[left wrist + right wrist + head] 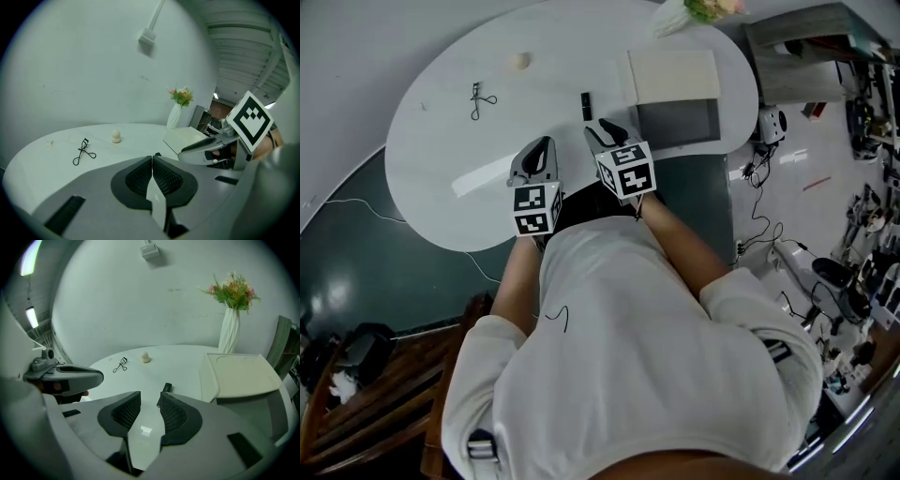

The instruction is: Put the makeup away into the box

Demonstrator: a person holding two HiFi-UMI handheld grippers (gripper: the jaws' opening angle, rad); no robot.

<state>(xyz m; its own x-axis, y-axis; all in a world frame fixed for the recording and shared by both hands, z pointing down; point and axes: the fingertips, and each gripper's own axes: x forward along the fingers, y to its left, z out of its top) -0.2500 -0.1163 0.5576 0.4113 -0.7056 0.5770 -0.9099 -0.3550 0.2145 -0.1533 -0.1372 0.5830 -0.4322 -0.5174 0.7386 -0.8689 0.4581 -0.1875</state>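
Observation:
On the white oval table [441,197] lie a black eyelash curler [478,99] [83,151] [121,364], a beige makeup sponge [519,62] [116,136] [146,357] and a small black tube [586,105] [166,387]. A grey open box [678,122] stands at the table's right, with its cream lid [672,75] [187,137] [239,375] behind it. My left gripper [542,146] [152,165] hovers over the near edge, shut with nothing in it. My right gripper [606,127] [150,408] is open and empty, just short of the tube.
A white vase of flowers [230,329] [180,107] stands at the table's far right. Dark floor lies below the near edge, a wooden chair [384,394] at the left, and cables and equipment [853,272] on the floor at the right.

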